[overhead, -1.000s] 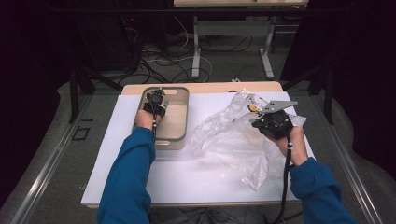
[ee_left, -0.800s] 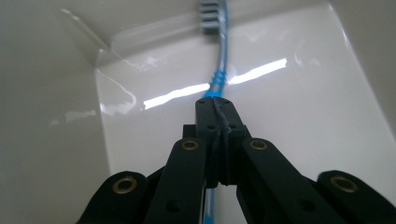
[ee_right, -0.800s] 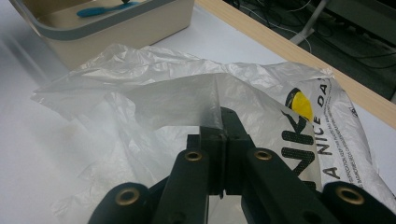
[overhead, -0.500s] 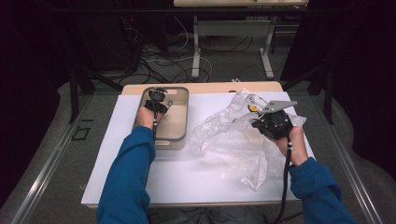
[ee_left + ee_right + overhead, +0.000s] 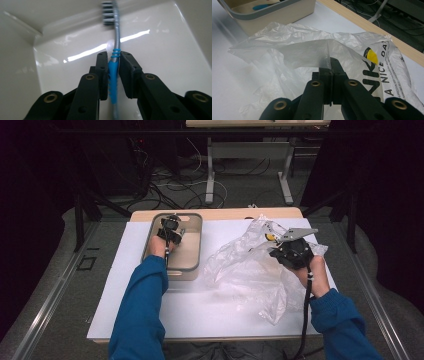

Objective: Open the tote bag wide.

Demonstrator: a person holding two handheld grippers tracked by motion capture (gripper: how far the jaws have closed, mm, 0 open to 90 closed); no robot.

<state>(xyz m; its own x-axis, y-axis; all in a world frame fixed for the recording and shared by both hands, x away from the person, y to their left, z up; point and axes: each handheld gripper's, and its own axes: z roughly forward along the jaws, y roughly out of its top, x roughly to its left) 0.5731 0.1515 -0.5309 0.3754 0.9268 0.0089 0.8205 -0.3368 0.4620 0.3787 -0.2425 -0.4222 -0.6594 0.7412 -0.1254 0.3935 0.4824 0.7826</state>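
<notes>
Blue rubber ribs on the toothbrush (image 5: pixel 113 75) lying in the tray (image 5: pixel 196 251) give my nearly closed left hand-held gripper (image 5: pixel 113 65) purchase, its jaws having just been closing, while my right hand-held gripper (image 5: pixel 331 65) pinches the flimsy bag (image 5: pixel 312 50).

The worktop (image 5: pixel 150 320) is seen from above and from the person's side, looking forward and down, at some distance, with floor and cables beyond its far edge. The left gripper view is set very near, along its own tongs (image 5: pixel 113 72), down into the beige tray (image 5: pixel 162 50). The right gripper view is aimed low across the worktop, close on the plastic bag (image 5: pixel 294 52). The tray (image 5: pixel 287 15) is shared by all three views; the bag (image 5: pixel 240 270) by the high view and the right gripper view.
</notes>
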